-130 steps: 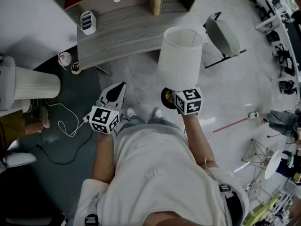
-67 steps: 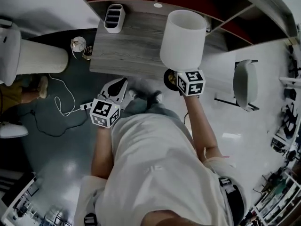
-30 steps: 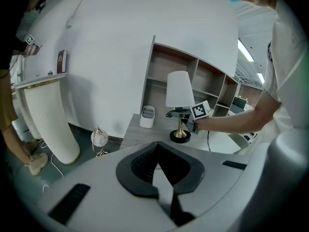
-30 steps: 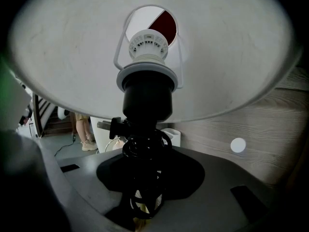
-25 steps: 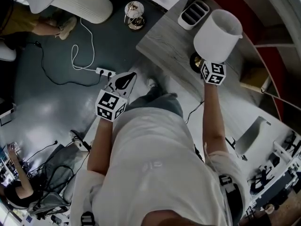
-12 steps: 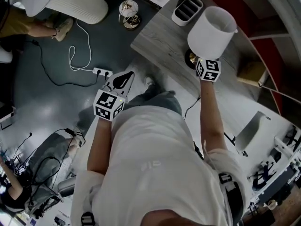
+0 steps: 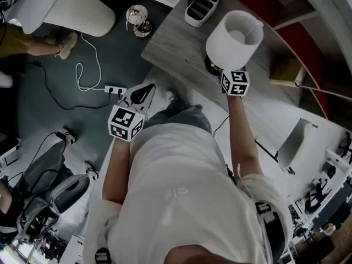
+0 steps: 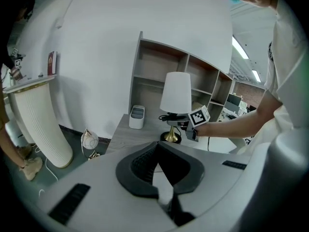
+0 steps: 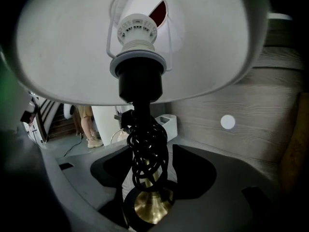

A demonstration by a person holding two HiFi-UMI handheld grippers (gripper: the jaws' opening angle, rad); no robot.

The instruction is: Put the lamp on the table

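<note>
The lamp, with a white shade (image 7: pixel 234 37), a brass foot (image 9: pixel 152 202) and a black cord coiled round its stem (image 9: pixel 147 149), stands upright on the grey wooden table (image 7: pixel 176 48). My right gripper (image 7: pixel 223 75) reaches in under the shade. Its jaws are opening on either side of the stem (image 9: pixel 145 173), and the pads stand off it. My left gripper (image 7: pixel 144 91) hangs shut and empty over the floor in front of the table. In the left gripper view the lamp (image 8: pixel 175 93) and the right gripper (image 8: pixel 193 124) show ahead on the table.
A white slotted organiser (image 7: pixel 198 7) sits on the table's far corner. Shelving with a tan box (image 7: pixel 286 70) rises behind the table. On the dark floor are a glass lantern (image 7: pixel 136 20), a power strip (image 7: pixel 114 89) with cords, and a white ribbed column (image 7: pixel 71 10). A chair (image 7: pixel 291 144) stands right.
The lamp was carried from over the floor to the table, where it now stands. The right gripper remains at its stem. The left gripper stayed low at my side.
</note>
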